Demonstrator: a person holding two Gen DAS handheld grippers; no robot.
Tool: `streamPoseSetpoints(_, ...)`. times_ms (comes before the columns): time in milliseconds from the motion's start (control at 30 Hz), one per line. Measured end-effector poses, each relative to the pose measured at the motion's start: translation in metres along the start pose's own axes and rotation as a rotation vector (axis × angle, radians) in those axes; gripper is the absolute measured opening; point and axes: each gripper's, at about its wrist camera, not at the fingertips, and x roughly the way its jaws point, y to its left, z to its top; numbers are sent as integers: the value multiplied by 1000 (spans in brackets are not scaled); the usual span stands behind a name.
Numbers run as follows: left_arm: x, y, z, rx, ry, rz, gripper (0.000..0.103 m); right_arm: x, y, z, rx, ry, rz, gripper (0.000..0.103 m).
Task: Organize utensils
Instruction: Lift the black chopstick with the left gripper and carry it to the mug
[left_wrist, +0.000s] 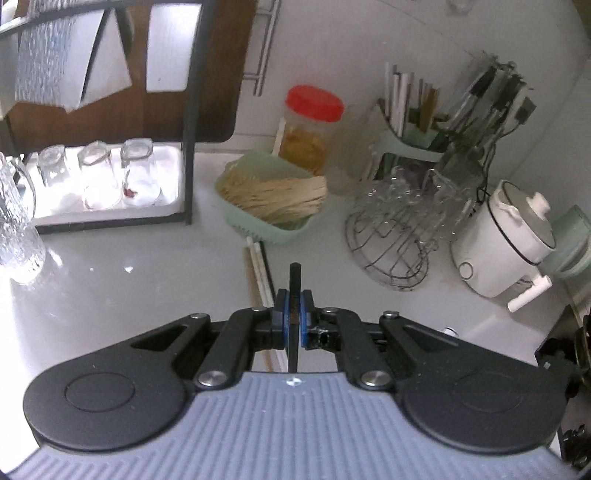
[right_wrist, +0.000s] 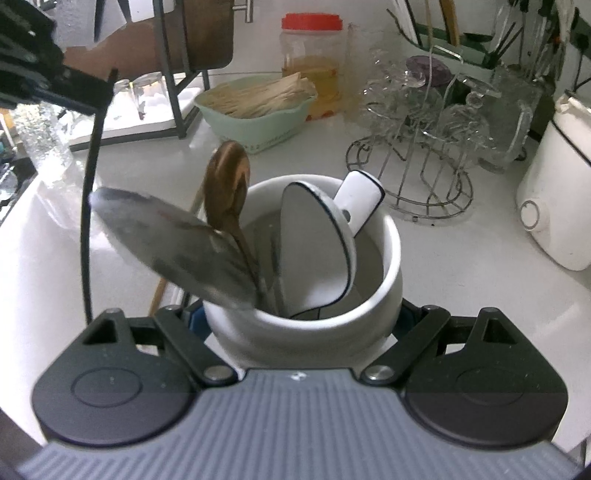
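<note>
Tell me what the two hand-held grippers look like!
Each hand-held gripper, left and right, has a grey ribbed body with a small white mark, two round black discs, black linkage arms with silver screws, and blue pads on the fingers. No sleeves or cables show.

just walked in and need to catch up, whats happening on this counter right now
A person is sorting utensils with a gripper in each hand. The right gripper is clamped around a white ceramic holder that already contains a large metal spoon, a wooden spoon and a white ceramic spoon. The left gripper is shut on a thin black chopstick, held above the counter, not yet in the holder.
</note>
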Motion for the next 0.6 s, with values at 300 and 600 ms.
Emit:
streamPoseSetpoints(300, -44, -23, -9, -18, -55, 18, 6, -1, -7, -3, -57, -13, 71, 92)
streamPoseSetpoints(600, -62, -36, -18, -31, -119, 58, 6, -4, -10, -9, -91, -45, 107, 92)
